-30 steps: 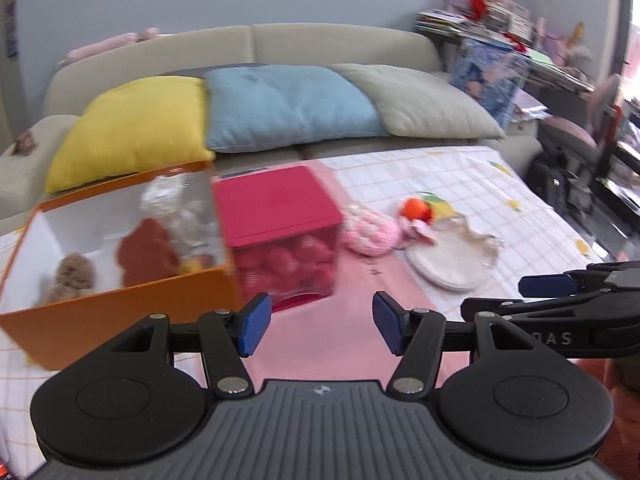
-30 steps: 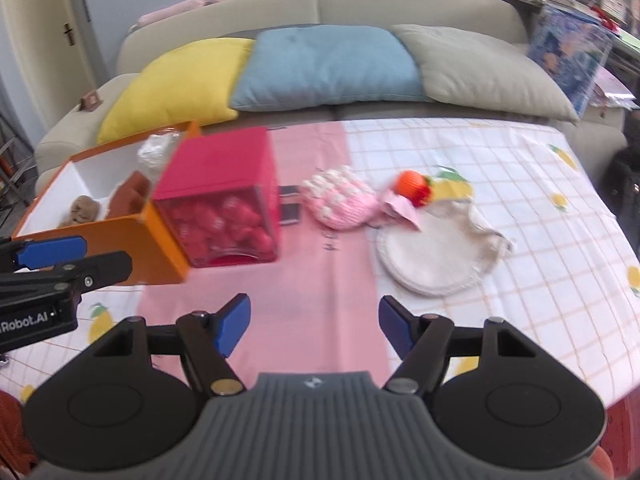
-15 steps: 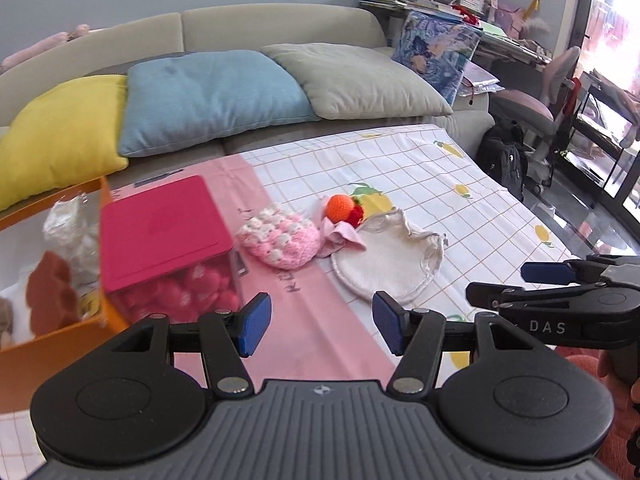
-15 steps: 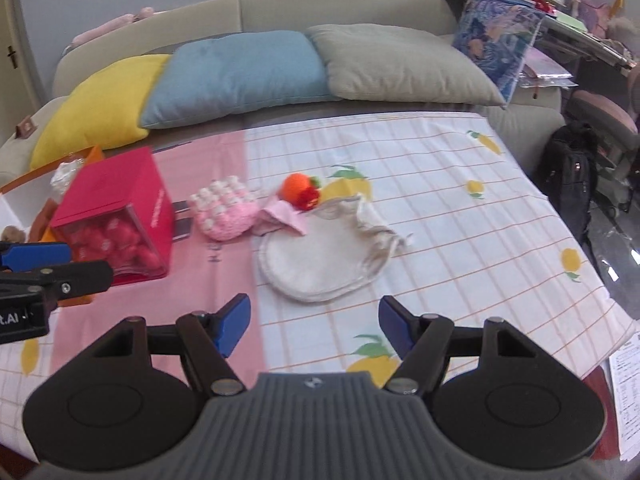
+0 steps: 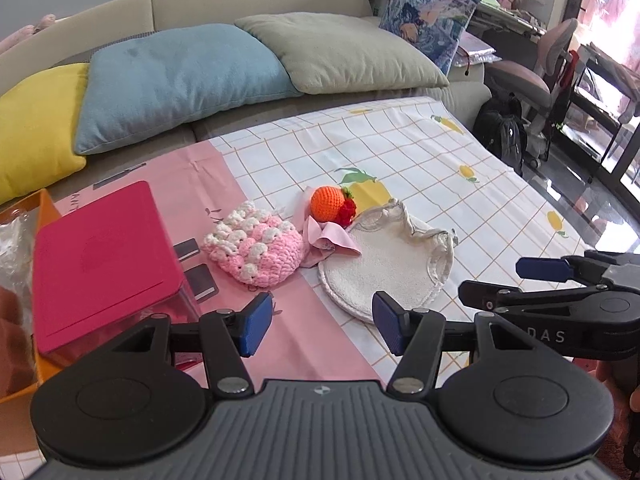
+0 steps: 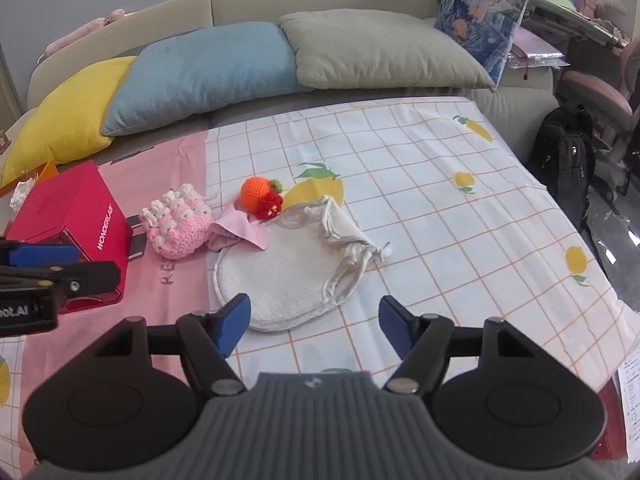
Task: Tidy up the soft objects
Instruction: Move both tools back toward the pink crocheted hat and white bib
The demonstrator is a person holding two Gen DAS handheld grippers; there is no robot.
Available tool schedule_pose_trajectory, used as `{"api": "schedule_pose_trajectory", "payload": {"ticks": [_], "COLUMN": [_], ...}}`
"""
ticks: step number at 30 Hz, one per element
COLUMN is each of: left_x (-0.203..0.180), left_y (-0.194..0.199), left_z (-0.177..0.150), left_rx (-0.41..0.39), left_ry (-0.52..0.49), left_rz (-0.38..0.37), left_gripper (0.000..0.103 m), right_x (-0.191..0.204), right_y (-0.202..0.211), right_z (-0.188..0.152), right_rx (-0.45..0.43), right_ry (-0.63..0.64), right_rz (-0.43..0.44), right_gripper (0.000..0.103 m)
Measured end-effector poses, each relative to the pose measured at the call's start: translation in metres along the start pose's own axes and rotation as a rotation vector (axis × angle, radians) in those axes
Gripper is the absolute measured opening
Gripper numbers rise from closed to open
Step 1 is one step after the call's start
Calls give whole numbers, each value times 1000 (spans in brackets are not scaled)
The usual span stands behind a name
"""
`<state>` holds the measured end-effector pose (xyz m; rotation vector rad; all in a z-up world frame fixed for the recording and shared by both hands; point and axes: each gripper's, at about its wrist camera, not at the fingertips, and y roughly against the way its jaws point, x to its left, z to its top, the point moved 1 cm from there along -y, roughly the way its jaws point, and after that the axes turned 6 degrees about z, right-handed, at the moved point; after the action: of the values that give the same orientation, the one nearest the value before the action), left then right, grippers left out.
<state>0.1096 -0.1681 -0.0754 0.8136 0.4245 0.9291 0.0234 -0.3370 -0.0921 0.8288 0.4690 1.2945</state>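
A pink and white crochet piece [image 5: 254, 247] [image 6: 176, 222], a pink cloth [image 5: 330, 236] [image 6: 240, 232], an orange crochet ball with a red flower [image 5: 330, 202] [image 6: 260, 196] and a round cream terry pouch [image 5: 384, 264] [image 6: 288, 268] lie together mid-table. My left gripper [image 5: 322, 328] is open and empty, just short of the pouch and the crochet piece. My right gripper [image 6: 314, 328] is open and empty, just short of the pouch's near edge. Each gripper shows at the edge of the other's view.
A red lidded box [image 5: 100, 264] [image 6: 68, 216] stands at the left, beside an orange box [image 5: 20, 364] holding soft items. A sofa with yellow [image 5: 36, 128], blue [image 5: 180, 80] and grey [image 5: 340, 56] cushions lies behind the table. A chair and backpack [image 6: 568, 160] stand right.
Both grippers have swung right, from facing the orange and red boxes to facing the pile of soft items. Both stayed open and empty.
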Motion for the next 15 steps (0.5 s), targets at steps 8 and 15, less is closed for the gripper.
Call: {"api": "schedule_pose_trajectory", "payload": {"ticks": [8,15], "left_x": [-3,-2], "left_y": [-31,-46], "left_z": [8,11], "left_rx": [36,49], "left_ry": [-24,-36], "left_rz": [-6,-21], "left_gripper": [68,66], "right_x": [0,-3], "right_y": [-38,-67], "right_z": [14,24], "right_rx": [24,37], "right_ry": [10,24], "right_rz": [11,7], "right_gripper": [70,70]}}
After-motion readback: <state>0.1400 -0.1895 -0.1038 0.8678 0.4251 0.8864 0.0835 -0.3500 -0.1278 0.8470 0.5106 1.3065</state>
